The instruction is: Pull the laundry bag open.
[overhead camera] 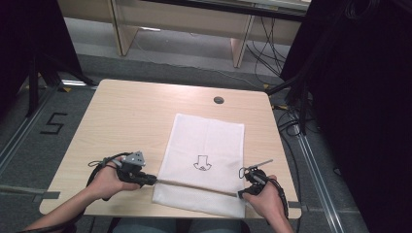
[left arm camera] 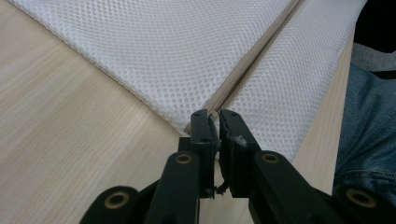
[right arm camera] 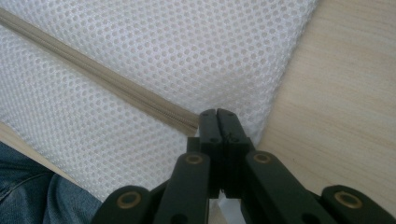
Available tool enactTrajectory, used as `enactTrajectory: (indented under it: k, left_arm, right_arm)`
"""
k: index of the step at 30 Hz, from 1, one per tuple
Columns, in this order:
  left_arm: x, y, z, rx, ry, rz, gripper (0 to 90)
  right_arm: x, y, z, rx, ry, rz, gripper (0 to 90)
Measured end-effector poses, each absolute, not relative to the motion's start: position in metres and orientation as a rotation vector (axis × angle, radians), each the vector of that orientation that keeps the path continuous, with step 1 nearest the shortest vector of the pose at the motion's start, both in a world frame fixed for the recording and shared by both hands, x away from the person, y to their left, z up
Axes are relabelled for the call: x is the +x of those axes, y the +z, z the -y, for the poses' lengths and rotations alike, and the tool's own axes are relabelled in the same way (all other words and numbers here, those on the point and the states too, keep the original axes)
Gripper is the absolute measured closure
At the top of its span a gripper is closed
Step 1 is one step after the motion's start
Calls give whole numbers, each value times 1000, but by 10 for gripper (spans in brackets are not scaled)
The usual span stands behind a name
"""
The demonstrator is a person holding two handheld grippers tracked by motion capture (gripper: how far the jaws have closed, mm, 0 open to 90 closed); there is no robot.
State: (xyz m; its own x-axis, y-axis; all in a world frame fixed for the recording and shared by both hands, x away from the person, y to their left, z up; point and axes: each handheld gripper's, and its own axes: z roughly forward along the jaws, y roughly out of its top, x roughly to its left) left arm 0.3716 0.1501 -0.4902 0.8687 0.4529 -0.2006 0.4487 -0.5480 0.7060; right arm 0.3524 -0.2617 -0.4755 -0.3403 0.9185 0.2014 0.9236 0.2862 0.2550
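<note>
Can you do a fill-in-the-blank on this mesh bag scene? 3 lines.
1. The white mesh bag lies flat on the wooden ____.
2. The left tool sits at one end of the bag's beige ____.
3. The right tool has its jaws ____ at the bag's other edge.

Missing words: table; zipper; shut

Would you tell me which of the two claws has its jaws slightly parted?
The left claw: a narrow gap shows between its jaws by the zipper, while the right claw has its jaws pressed together.
</note>
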Motion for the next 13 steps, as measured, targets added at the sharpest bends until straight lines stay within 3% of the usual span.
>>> enactTrajectory:
  k: [6,13]
  left_arm:
    - [370,-488,-155,2197,7,-661,718]
    - [372,-479,-165,2038,17,-664,602]
  right_arm:
    - [350,-468,261,-1824,-611,2526,840]
    - [352,-467,270,-1788,-768,2664,769]
